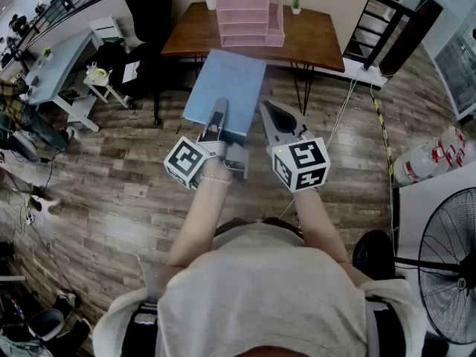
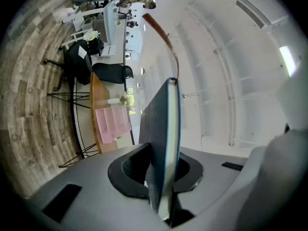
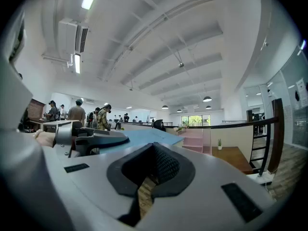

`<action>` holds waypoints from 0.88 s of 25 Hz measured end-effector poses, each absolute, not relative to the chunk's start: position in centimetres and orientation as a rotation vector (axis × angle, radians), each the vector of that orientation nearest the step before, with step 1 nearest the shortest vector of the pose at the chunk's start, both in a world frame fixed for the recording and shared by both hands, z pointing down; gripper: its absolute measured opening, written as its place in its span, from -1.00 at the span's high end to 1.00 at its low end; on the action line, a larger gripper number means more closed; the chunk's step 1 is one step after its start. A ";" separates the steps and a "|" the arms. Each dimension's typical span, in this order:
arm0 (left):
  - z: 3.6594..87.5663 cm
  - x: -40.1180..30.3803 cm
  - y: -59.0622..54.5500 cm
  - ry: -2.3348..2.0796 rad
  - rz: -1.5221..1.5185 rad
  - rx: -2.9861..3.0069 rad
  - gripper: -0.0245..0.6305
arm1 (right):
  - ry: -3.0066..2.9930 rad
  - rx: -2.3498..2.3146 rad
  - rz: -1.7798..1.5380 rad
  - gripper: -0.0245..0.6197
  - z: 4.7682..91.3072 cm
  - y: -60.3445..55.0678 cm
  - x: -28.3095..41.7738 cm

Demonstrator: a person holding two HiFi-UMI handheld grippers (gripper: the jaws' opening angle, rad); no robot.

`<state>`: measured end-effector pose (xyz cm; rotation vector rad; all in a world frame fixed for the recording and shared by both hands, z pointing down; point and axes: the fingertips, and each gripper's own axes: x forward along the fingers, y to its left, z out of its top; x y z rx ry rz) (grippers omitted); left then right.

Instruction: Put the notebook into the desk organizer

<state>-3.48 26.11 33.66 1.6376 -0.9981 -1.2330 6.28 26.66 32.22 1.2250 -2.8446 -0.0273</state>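
My left gripper (image 1: 221, 108) is clamped on the near edge of the blue notebook (image 1: 227, 86), holding it in the air short of the tabletop's (image 1: 316, 44) near edge. My right gripper (image 1: 269, 112) is beside it, closed and empty. The pink desk organizer (image 1: 249, 15) stands at the tabletop's far edge.

We see the closed light-blue notebook (image 1: 227, 88) level in the air, its near edge clamped in the left gripper (image 1: 218, 121); beyond it the pink desk organizer (image 1: 249, 17) stands on the table (image 1: 320, 43).
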 end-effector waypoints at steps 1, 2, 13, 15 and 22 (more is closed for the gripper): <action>33.8 -3.6 26.0 -1.010 -1.224 1.639 0.74 | -2.842 1.227 -0.024 0.93 32.3 26.6 6.3; 33.9 -3.7 25.8 -1.018 -1.219 1.642 0.74 | -2.839 1.228 -0.023 0.93 32.3 26.6 6.3; 34.4 -3.2 24.9 -1.011 -1.221 1.636 0.74 | -2.835 1.169 -0.044 0.93 33.1 26.0 6.2; 34.5 -3.0 24.7 -1.021 -1.221 1.637 0.74 | -2.856 1.160 -0.046 0.92 32.9 25.9 6.4; 35.1 -1.4 24.2 -1.044 -1.206 1.647 0.73 | -2.901 1.143 0.014 0.92 33.0 24.8 8.2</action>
